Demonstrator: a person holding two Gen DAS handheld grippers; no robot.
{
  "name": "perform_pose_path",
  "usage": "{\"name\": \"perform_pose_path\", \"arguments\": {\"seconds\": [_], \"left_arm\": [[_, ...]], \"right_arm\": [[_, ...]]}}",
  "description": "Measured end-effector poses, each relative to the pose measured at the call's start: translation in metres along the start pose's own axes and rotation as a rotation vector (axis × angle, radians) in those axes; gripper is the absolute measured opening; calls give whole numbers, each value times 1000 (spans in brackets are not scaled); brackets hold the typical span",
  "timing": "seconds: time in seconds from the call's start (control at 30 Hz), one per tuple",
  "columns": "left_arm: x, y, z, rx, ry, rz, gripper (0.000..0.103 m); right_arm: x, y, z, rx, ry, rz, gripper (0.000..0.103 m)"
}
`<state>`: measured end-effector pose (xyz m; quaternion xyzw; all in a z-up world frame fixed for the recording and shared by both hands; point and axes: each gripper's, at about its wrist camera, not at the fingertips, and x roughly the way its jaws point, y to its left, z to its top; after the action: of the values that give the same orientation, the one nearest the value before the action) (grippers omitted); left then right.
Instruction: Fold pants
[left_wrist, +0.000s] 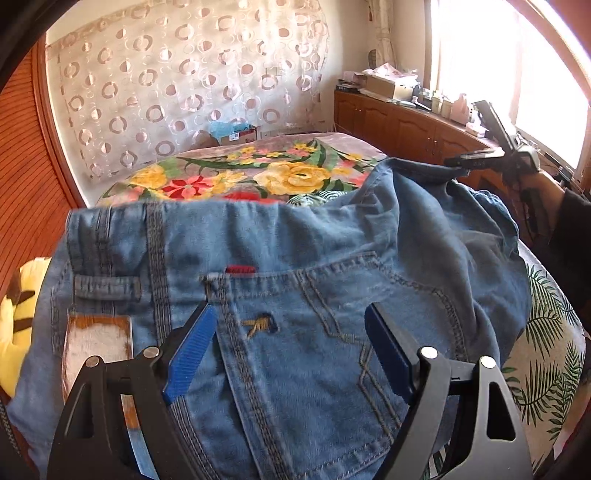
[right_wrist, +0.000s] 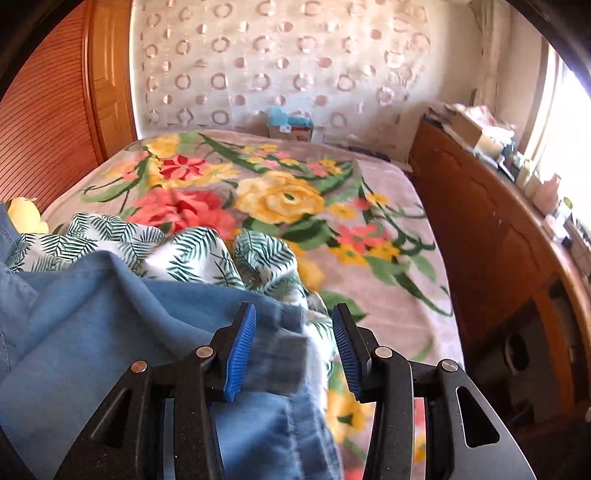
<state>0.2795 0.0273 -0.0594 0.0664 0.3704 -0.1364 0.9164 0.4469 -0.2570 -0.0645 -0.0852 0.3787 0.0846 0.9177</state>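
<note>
Left wrist view
- Pants (left_wrist: 295, 280): blue denim, seat side up, spread over the near end of the bed (left_wrist: 258, 173); waistband across the frame from 9 to 1 o'clock, back pocket (left_wrist: 332, 332) at centre.
- Left claw (left_wrist: 291, 339): blue pads apart, straddling the pocket area at 6 o'clock, nothing pinched between them; whether the tips pressed the cloth could not be told.
- Right claw (left_wrist: 465, 162): seen at 2 o'clock at a raised corner of the denim; whether it gripped the cloth could not be told from here.
- Leather patch (left_wrist: 98, 336) at 8 o'clock on the waistband; yellow plush toy (left_wrist: 18, 321) at 9 o'clock; palm-print cloth (left_wrist: 546, 339) at 4 o'clock, under the pants.

Right wrist view
- Right claw (right_wrist: 293, 347): pads apart, a belt loop or hem end (right_wrist: 288, 354) lying between them, not clamped.
- Pants filled the field from 7 to 9 o'clock, rumpled over the palm-print cloth; floral bed cover ran from 12 to 5 o'clock.
- Wooden cabinet (right_wrist: 480, 229) at 3 o'clock.

Handling, as judged
- Soft, limp, moderately heavy; seams and waistband thicker and stiffer; not fragile, not slippery.
- Best hold: waistband corners or side seams, both layers together, lest one ply slide free.
</note>
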Motion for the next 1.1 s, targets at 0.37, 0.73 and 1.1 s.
{"name": "perform_pose_path", "arguments": {"seconds": [0.37,0.73,1.1], "left_arm": [[40,6,53,69,65,0,83],[100,-1,75,149,226,-77,73],[106,-11,62,218,260,-27,3]], "right_arm": [[38,8,17,38,28,-100,45],[-23,14,-23,21,-92,76,45],[-39,-6,-52,-2,-146,143,45]]}}
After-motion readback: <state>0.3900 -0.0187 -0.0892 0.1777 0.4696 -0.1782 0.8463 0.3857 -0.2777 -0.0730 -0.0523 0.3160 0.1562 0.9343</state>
